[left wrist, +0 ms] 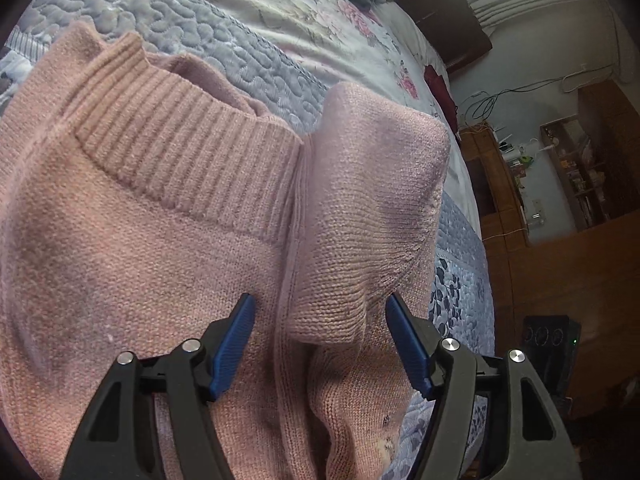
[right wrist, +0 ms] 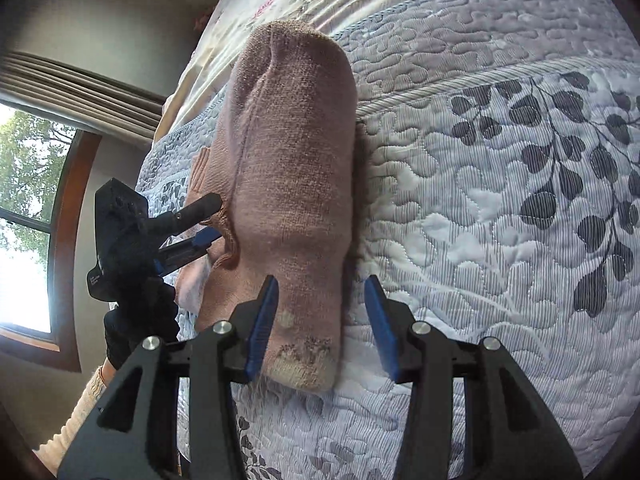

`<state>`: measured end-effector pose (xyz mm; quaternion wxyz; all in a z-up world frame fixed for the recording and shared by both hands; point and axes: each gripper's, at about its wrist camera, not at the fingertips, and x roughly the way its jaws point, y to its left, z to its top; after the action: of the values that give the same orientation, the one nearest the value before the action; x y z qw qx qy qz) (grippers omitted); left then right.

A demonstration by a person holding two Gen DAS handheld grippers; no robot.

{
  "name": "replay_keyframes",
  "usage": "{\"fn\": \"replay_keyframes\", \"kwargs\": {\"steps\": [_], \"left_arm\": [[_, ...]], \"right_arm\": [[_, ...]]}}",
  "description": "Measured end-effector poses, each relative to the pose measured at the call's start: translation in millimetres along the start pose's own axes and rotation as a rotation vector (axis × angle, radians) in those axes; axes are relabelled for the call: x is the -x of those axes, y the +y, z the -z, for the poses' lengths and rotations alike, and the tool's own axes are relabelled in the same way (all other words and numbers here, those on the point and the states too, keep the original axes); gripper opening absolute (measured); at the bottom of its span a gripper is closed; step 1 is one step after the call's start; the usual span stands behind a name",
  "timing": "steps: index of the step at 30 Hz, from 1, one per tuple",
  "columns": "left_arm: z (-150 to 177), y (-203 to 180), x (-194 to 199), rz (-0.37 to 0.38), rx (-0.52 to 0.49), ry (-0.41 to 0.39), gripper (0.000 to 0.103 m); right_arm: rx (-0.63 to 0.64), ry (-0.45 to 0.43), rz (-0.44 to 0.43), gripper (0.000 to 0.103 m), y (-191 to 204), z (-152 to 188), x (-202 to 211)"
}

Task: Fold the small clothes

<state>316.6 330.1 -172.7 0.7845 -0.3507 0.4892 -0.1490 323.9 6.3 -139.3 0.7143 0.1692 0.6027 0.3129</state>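
pink knitted sweater with ribbed collar (left wrist: 160,208) lies on quilted blue-grey leaf-print bedspread (right wrist: 500,208) | left gripper (left wrist: 320,338) spread wide, folded sleeve between its blue pads, ungripped | right gripper (right wrist: 320,322) spread, cream cuff (right wrist: 304,372) just beside its left pad

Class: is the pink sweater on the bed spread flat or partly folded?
Partly folded: the pink sweater has a sleeve doubled over its body beside the ribbed collar.
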Motion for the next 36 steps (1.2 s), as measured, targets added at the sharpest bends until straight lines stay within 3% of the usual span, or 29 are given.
{"fn": "replay_keyframes", "kwargs": {"steps": [7,11,12,13,15,17,26,31,36], "left_arm": [[4.5,-10.5,-6.7,0.073,-0.007,0.048,0.067],[6.3,-13.1,-12.7,0.071,-0.003,0.048,0.066],[6.3,-13.8,-13.1,0.060,-0.006,0.041,0.062],[6.6,-14.5,-12.9,0.041,-0.009,0.037,0.049],[6.9,-14.2,-13.1,0.033,-0.003,0.034,0.032],[6.6,-16.2,-10.6,0.044,-0.005,0.022,0.025],[9.3,-29.3,38.0,0.188,-0.030,-0.116,0.020],[0.1,-17.7,85.8,0.170,-0.035,-0.193,0.020],[-13.3,14.3,136.8,0.090,-0.036,-0.271,0.020]], "right_arm": [[-0.023,0.015,0.000,0.045,-12.1,7.6,-16.1],[-0.036,0.024,0.003,0.045,-17.5,10.7,-19.5],[-0.037,0.026,0.007,0.045,-17.7,11.3,-21.1],[-0.039,0.029,0.009,0.045,-18.5,11.9,-22.0],[-0.044,0.033,0.015,0.046,-20.3,13.0,-22.8],[-0.051,0.034,0.024,0.048,-23.7,15.2,-22.3],[-0.068,0.029,0.021,0.048,-29.4,21.1,-16.1],[-0.041,0.029,0.028,0.048,-17.8,24.1,-15.7],[-0.010,0.039,0.008,0.048,-3.5,26.1,-21.3]]}}
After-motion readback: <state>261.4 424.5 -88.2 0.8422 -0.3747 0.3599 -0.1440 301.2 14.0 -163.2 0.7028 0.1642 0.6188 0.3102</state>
